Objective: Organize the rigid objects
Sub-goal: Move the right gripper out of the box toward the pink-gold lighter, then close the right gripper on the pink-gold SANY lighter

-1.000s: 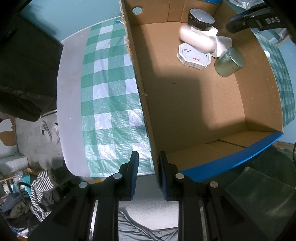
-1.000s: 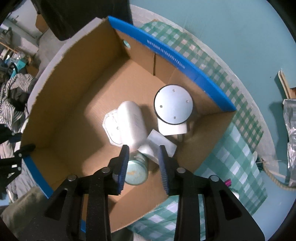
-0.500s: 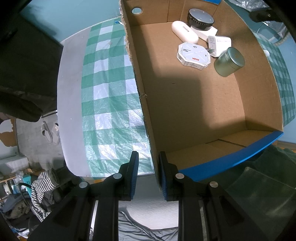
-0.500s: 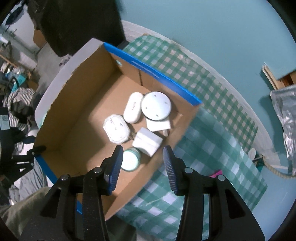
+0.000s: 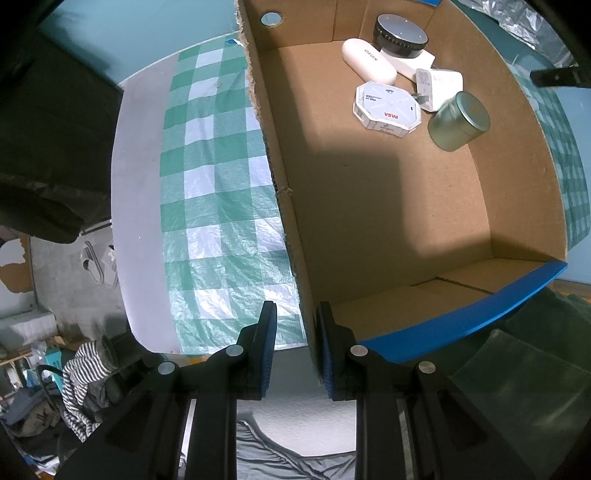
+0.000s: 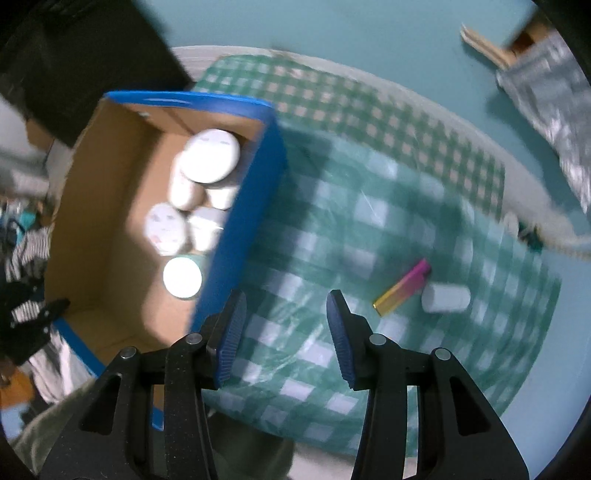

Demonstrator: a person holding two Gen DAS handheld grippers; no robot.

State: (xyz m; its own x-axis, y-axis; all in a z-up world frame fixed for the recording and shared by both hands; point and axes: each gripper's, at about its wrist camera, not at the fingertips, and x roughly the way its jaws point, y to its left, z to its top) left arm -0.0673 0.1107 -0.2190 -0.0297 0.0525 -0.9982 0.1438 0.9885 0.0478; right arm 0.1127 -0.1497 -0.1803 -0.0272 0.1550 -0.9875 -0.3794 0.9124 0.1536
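A cardboard box [image 5: 388, 206] with blue flaps sits on a green checked cloth. In its far corner lie a white oblong case [image 5: 368, 65], a black round speaker [image 5: 400, 31], a white plug adapter [image 5: 439, 88], an octagonal white box [image 5: 387, 105] and a green round tin [image 5: 460, 127]. My left gripper [image 5: 293, 325] straddles the box's left wall at its near corner, shut on it. My right gripper [image 6: 284, 325] is open and empty above the cloth, right of the box [image 6: 110, 229]. A pink-and-gold bar [image 6: 402, 288] and a white cylinder [image 6: 446, 298] lie on the cloth.
The checked cloth [image 6: 369, 192] covers a white table [image 5: 136, 192] by a teal wall. Clothes and clutter [image 5: 81, 373] lie on the floor below the table's near edge. A silver foil bag [image 6: 546, 92] stands at the far right.
My right gripper let go of the white oblong case in the box, rose out, opened and swung right over the cloth. The left gripper has not moved.
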